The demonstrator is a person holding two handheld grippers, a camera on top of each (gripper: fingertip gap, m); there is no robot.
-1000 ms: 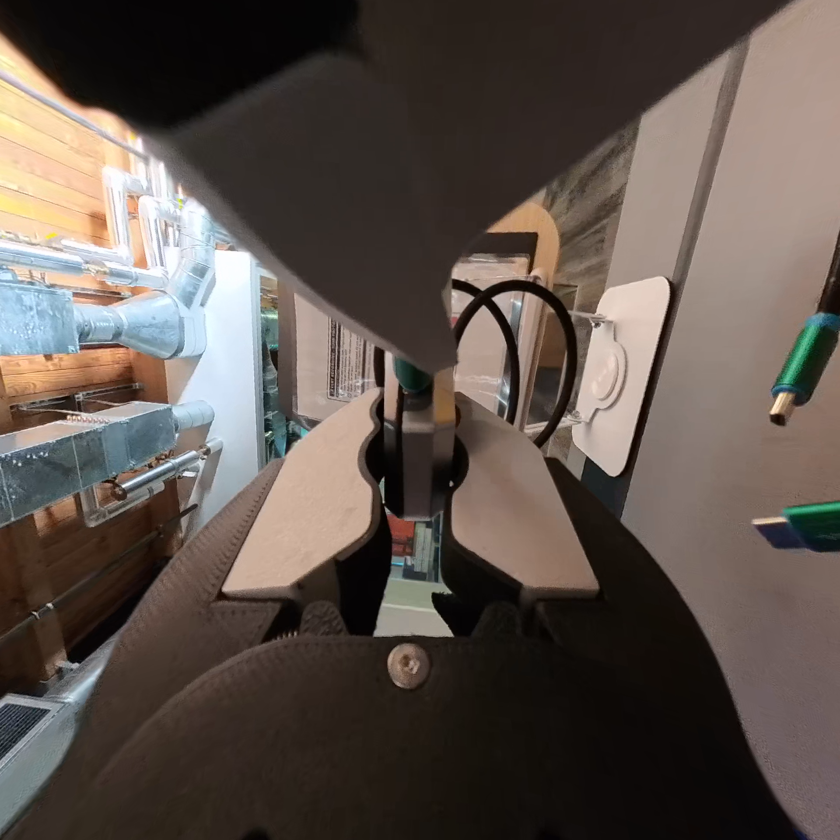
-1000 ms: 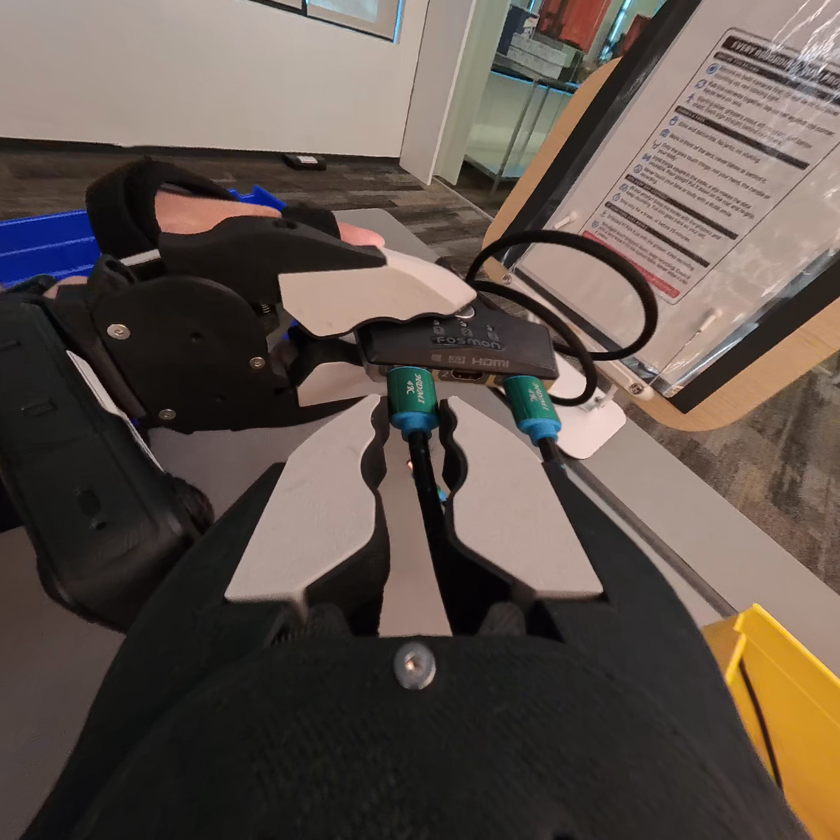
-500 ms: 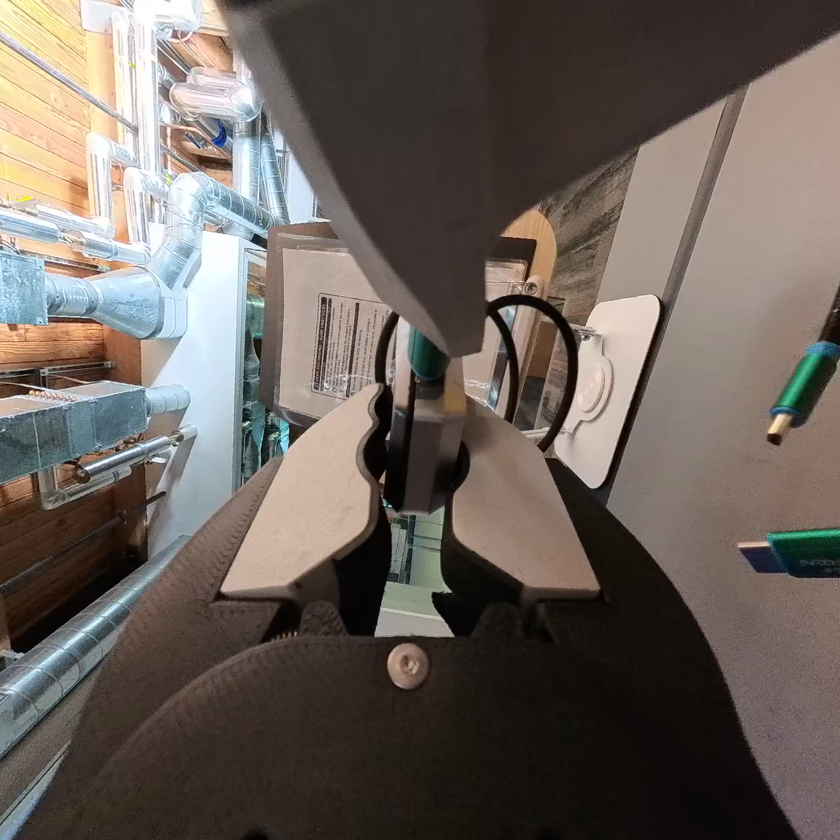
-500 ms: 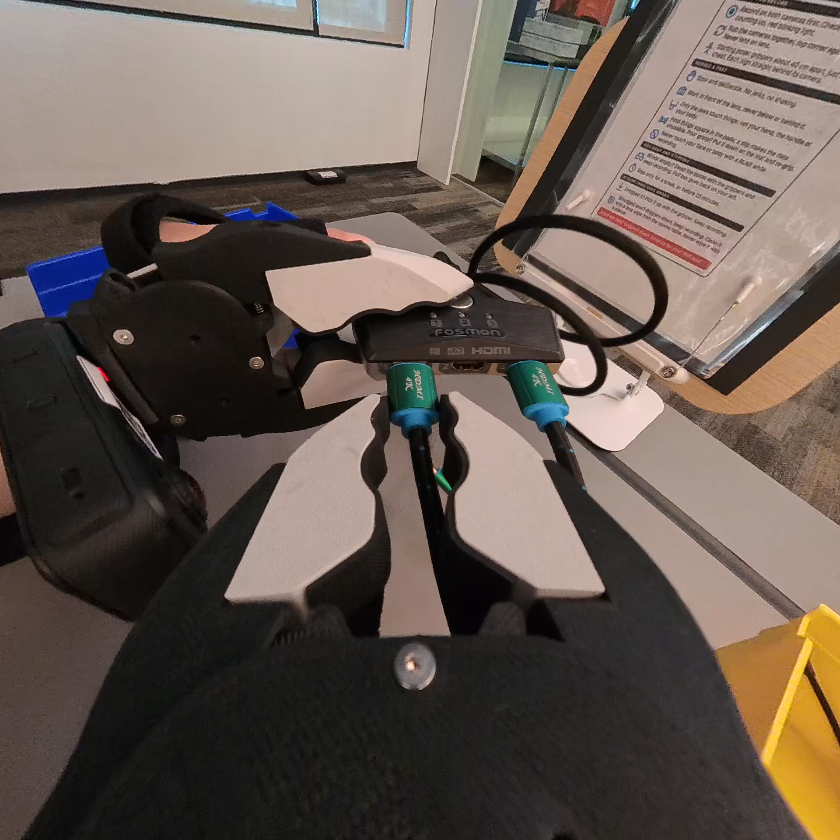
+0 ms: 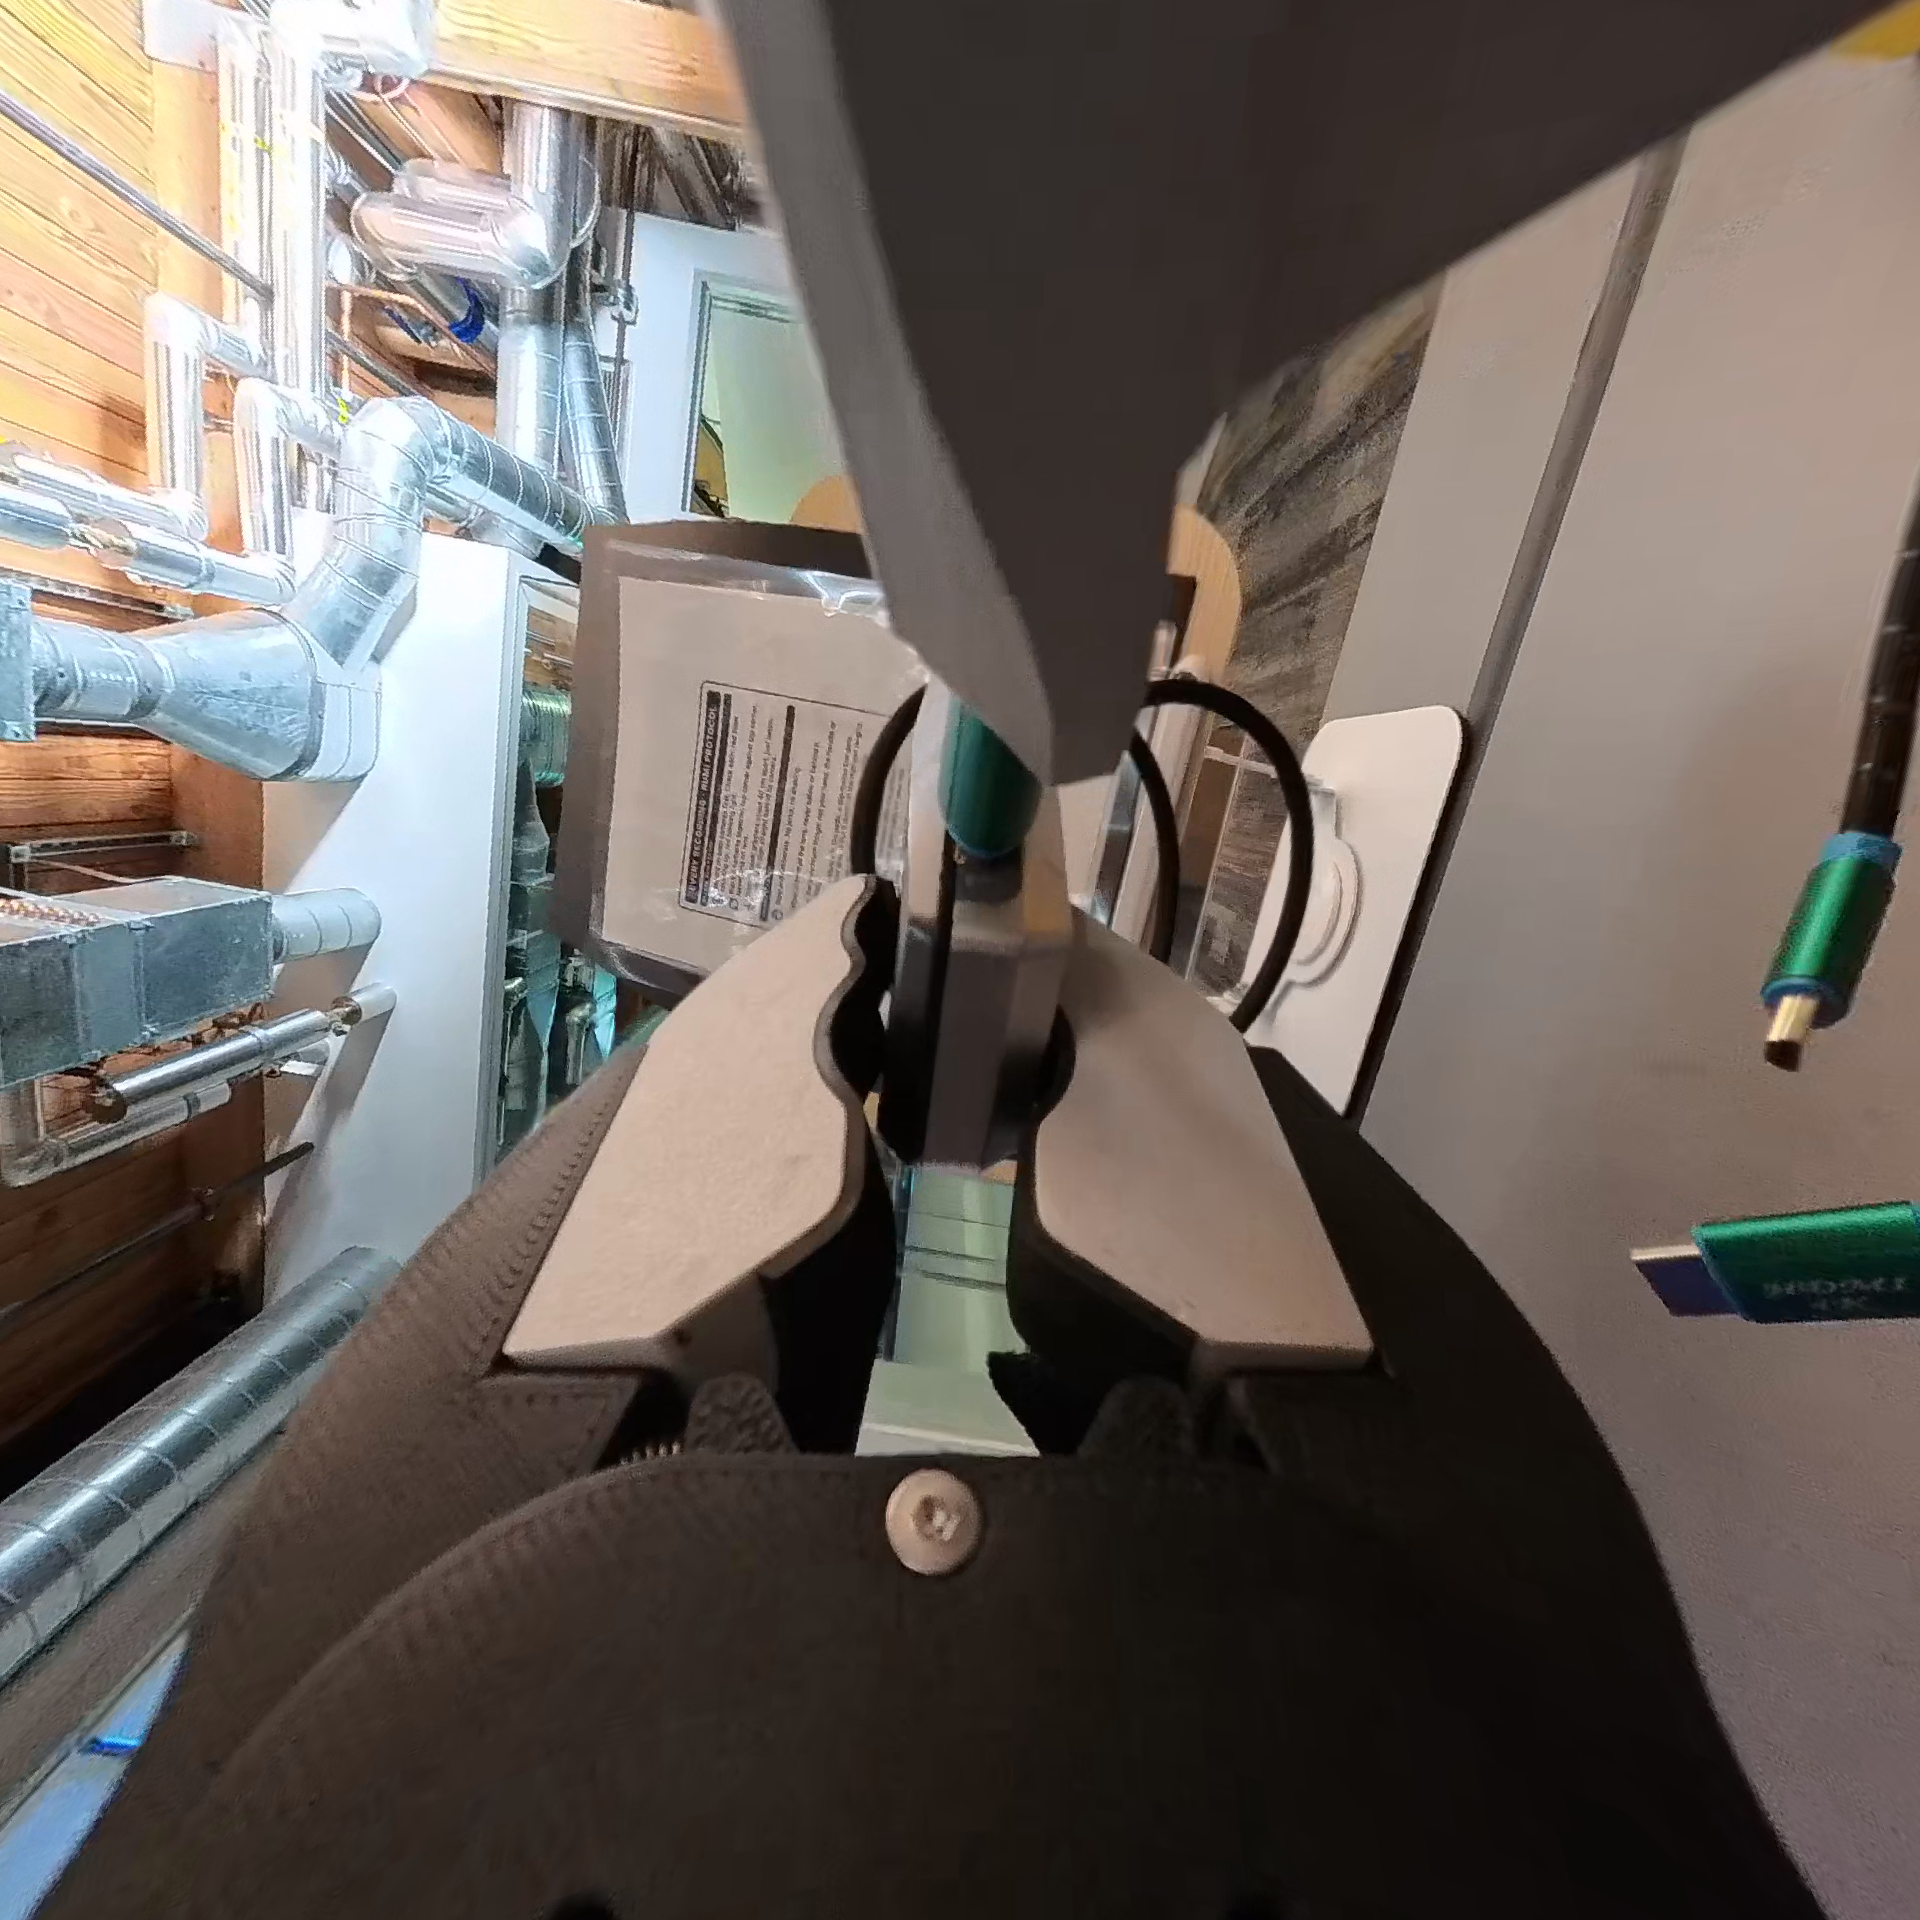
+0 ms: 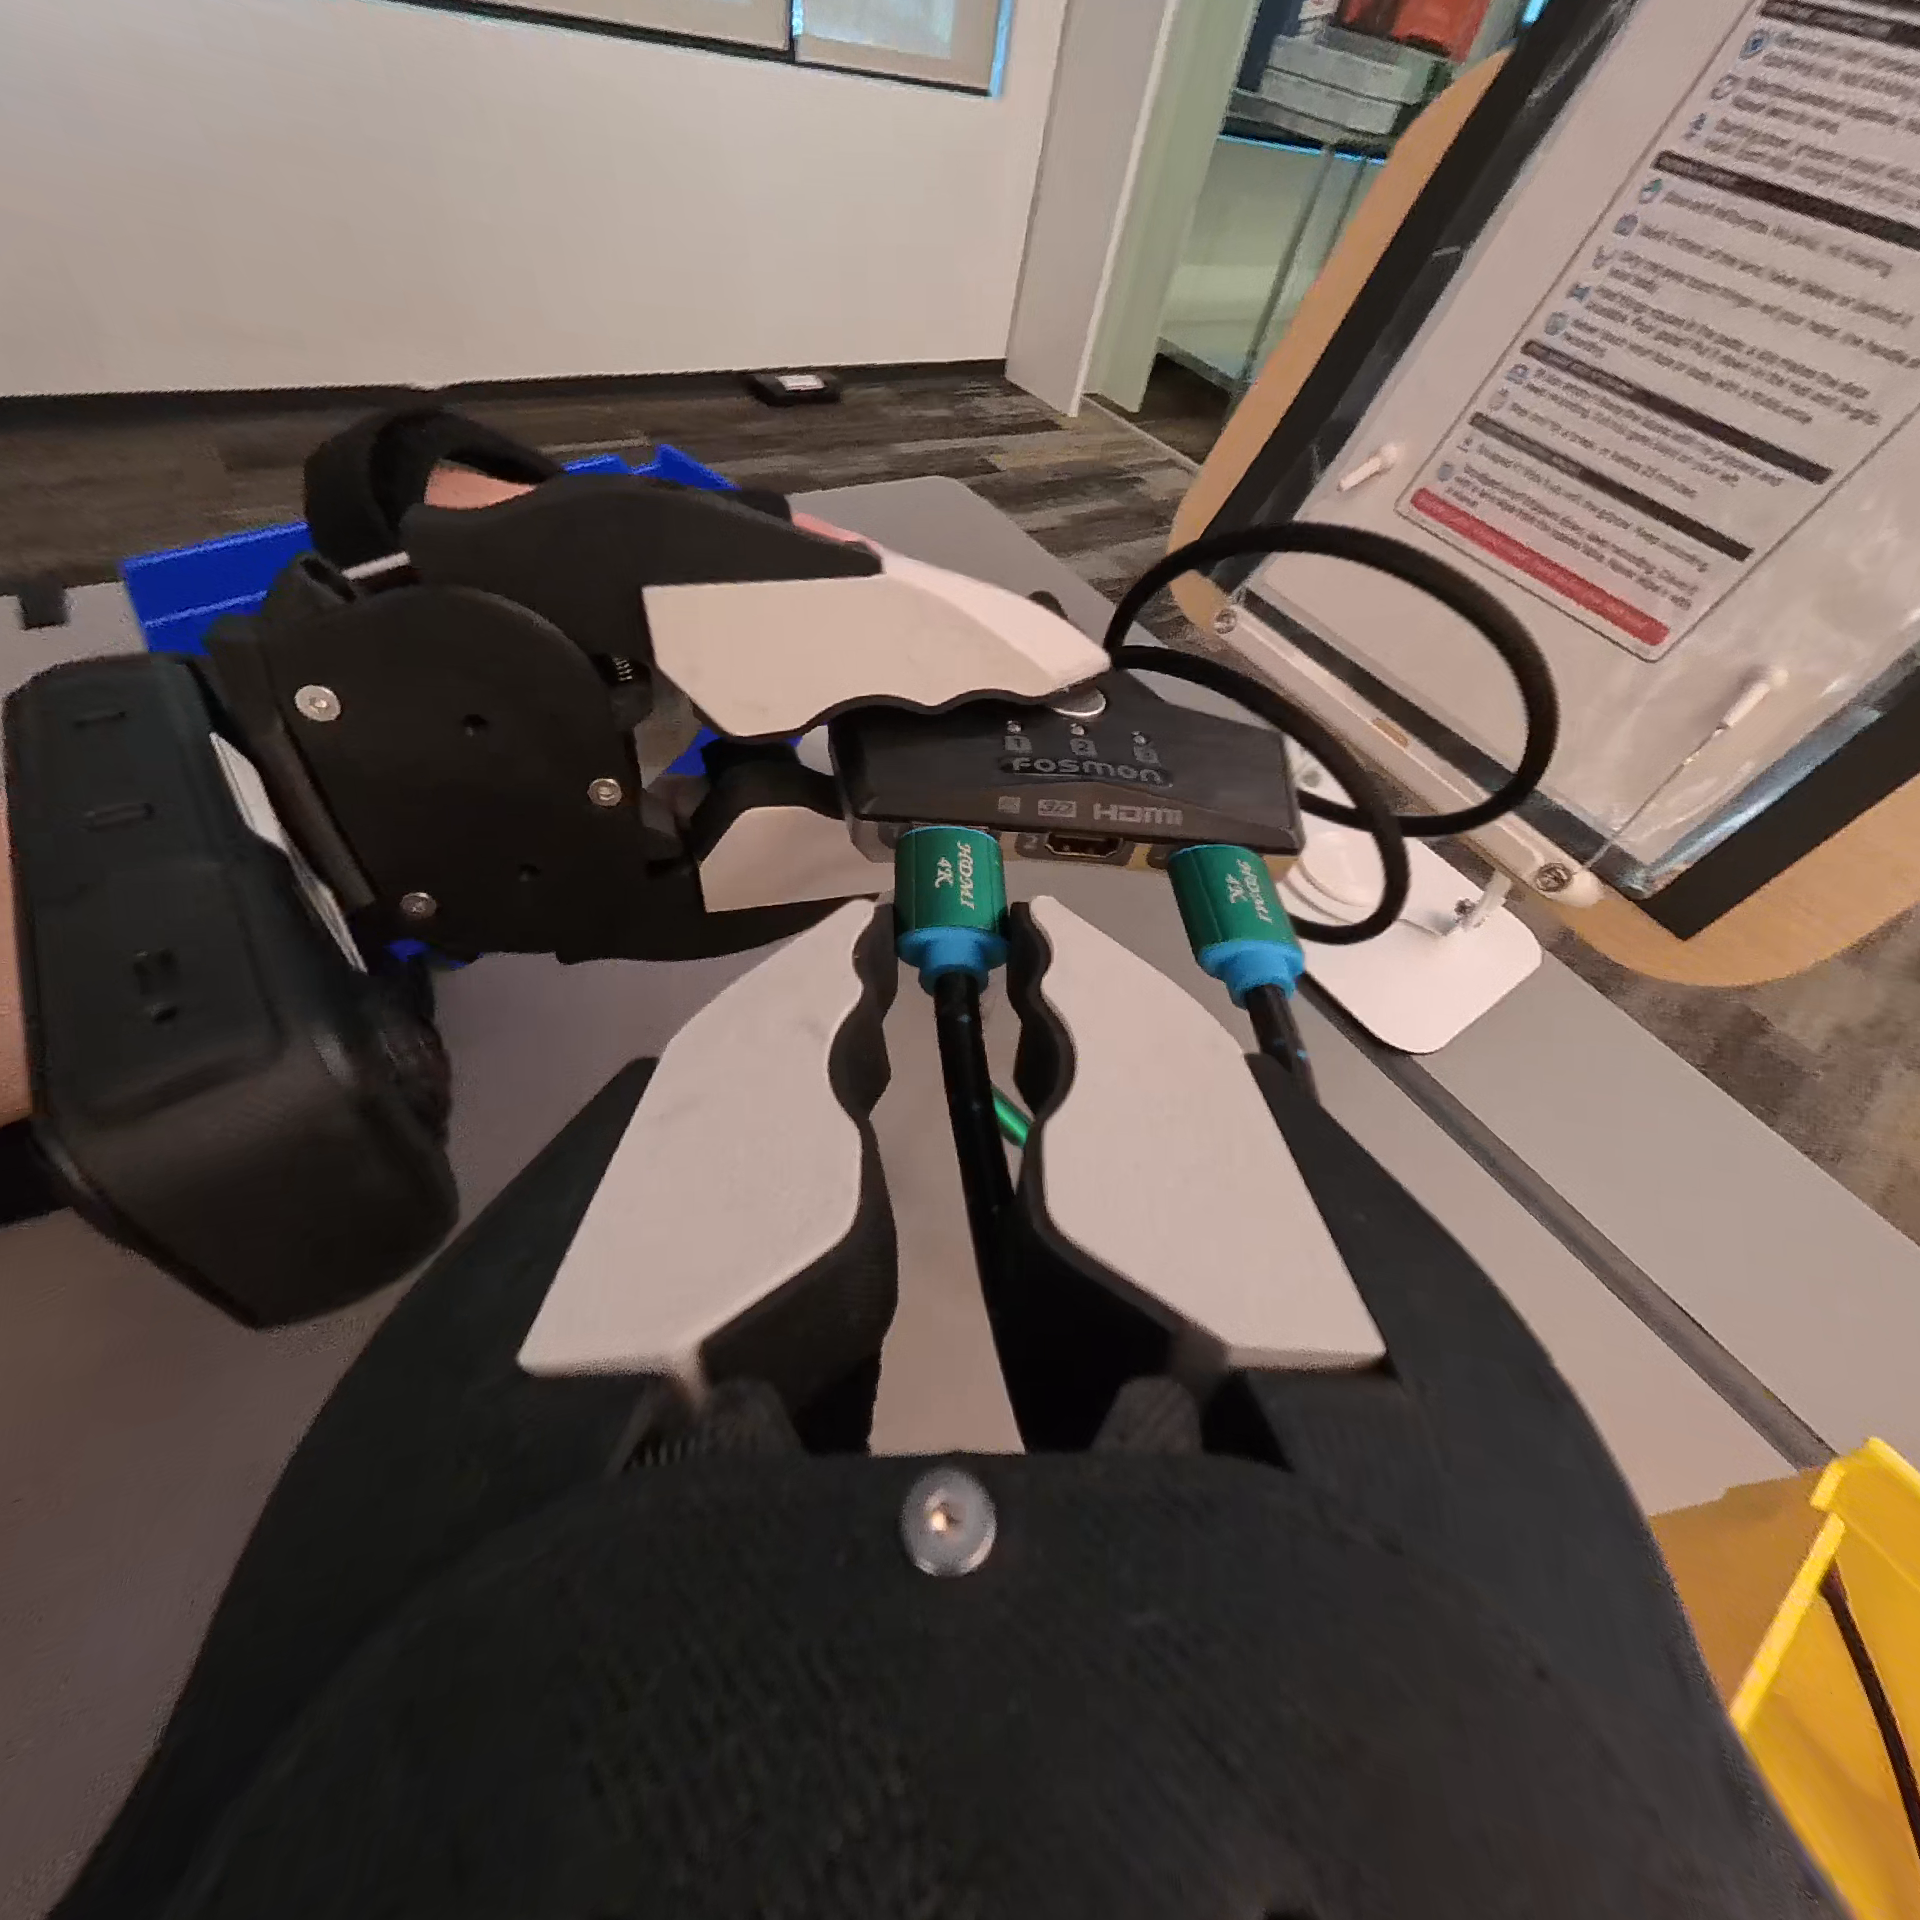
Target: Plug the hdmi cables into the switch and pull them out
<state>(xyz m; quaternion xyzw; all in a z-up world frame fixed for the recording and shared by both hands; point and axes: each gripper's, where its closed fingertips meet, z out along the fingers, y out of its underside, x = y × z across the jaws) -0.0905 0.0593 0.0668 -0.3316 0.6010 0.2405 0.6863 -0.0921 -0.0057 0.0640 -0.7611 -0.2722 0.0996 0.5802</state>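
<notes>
Two plugs seated; I judge the pull-out comes next.
My left gripper clamps the flat black switch box; my right gripper, part open, straddles the green metal-shelled plug untouched and must close before pulling.

Left gripper jaws clamp switch; green plug inserted.

Black switch: pale brand lettering and three small numerals are showing on its top, more lettering along its front edge.
Left green plug and right green plug, both seated in that front edge: pale lettering is running along each.
Loose green plug, lying on the desk: pale lettering is showing.
Printed sheet in a clear stand at the desk's far right edge: it is carrying dark headings, fine lines and a red band.
</notes>
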